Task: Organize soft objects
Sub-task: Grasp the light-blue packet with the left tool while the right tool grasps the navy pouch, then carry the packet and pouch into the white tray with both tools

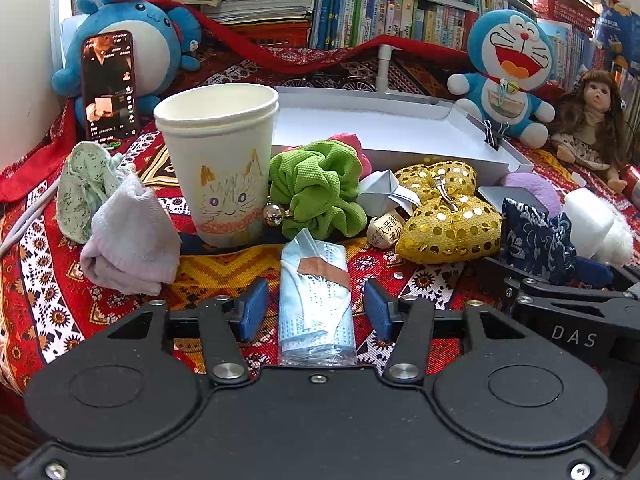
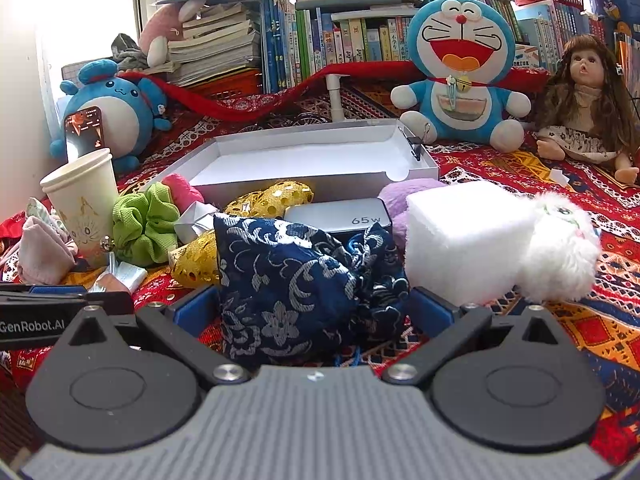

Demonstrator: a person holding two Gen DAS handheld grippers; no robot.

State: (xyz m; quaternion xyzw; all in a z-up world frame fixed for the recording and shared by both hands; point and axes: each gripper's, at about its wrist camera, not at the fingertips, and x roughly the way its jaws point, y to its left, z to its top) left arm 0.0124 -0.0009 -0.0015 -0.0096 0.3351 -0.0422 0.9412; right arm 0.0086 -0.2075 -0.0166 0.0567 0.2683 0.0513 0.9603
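My left gripper (image 1: 316,304) is open, its blue pads on either side of a folded light-blue face mask (image 1: 316,304) lying on the patterned cloth, apart from it. My right gripper (image 2: 312,304) is open around a dark blue embroidered pouch (image 2: 292,280), which fills the gap between the pads. An open white box (image 2: 312,160) stands behind the pile; it also shows in the left wrist view (image 1: 360,128). Nearby lie a green scrunchie (image 1: 316,188), a gold sequin bow (image 1: 448,208), a pale sock (image 1: 128,240) and a white foam block (image 2: 464,236).
A paper cup (image 1: 220,160) with a cat drawing stands left of the scrunchie. A phone (image 1: 108,84) leans on a blue plush (image 1: 132,28). A Doraemon plush (image 2: 460,68) and a doll (image 2: 588,96) sit at the back right. A grey charger (image 2: 344,216) and white fluffy toy (image 2: 560,248) lie nearby.
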